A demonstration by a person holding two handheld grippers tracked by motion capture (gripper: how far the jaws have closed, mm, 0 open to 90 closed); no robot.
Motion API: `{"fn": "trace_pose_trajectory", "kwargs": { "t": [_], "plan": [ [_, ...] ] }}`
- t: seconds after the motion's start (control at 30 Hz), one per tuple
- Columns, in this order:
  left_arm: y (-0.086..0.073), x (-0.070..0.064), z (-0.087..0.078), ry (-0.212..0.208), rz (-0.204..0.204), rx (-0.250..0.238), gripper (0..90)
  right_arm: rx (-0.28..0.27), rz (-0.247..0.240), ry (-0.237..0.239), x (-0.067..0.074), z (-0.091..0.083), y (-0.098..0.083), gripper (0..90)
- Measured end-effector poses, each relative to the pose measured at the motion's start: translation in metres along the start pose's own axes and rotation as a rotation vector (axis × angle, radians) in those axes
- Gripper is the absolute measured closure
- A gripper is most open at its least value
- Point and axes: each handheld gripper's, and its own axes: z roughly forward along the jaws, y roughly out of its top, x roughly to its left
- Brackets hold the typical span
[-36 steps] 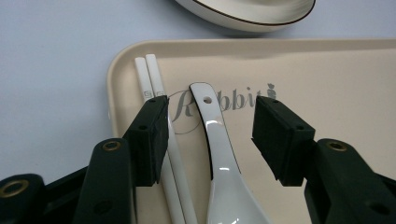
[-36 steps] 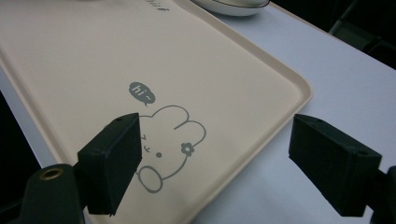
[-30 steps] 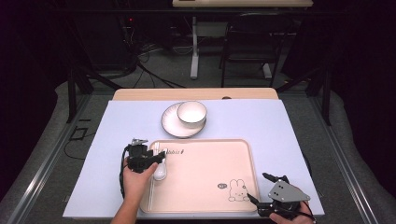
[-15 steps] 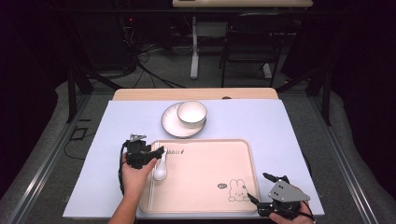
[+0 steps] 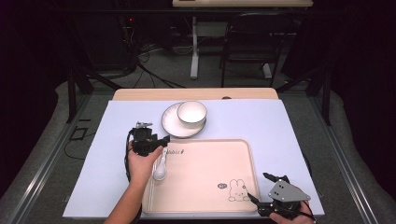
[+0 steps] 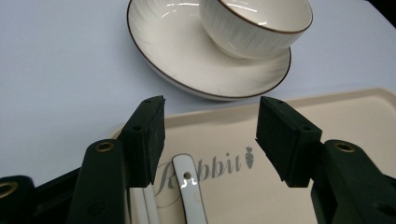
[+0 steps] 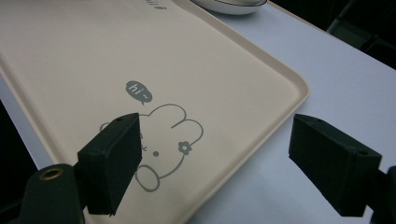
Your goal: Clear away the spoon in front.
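Toward far edge of table [image 5: 140,94], approx mid-width: white bowl [image 5: 192,112] w/ thin dark rim, upright, on right part of white plate [image 5: 172,122], same dark rim, fine ribbed lines inside. Pale lilac sheet [image 5: 299,126] over nearly whole tabletop; bare wood strip along far edge only. Beyond table, in dim bkgd: dark chair [image 5: 252,42] at right, white desk leg [image 5: 194,46] near ctr, black cables [image 5: 149,70] loose on floor at left. Grey carpet [image 5: 60,140] round table on both sides.

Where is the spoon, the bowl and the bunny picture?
spoon [image 5: 160,173], high view, on its round scoop.
bowl [image 5: 192,112], high view, on its white inside.
bunny picture [image 7: 163,140], right gripper view, on the bunny's face.
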Motion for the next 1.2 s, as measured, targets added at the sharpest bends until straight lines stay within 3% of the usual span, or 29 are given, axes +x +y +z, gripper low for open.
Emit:
{"fn": "trace_pose_trajectory", "kwargs": {
  "t": [0.8,1.2],
  "plan": [
    [0.046,-0.008,0.026,0.002,-0.027,-0.015,42.4,-0.002,-0.001,-0.003,-0.001,0.000,0.000,16.9],
    [0.061,-0.015,0.049,0.006,-0.050,0.004,42.5,-0.003,0.000,-0.001,-0.001,-0.001,0.000,16.9]
  ]
}}
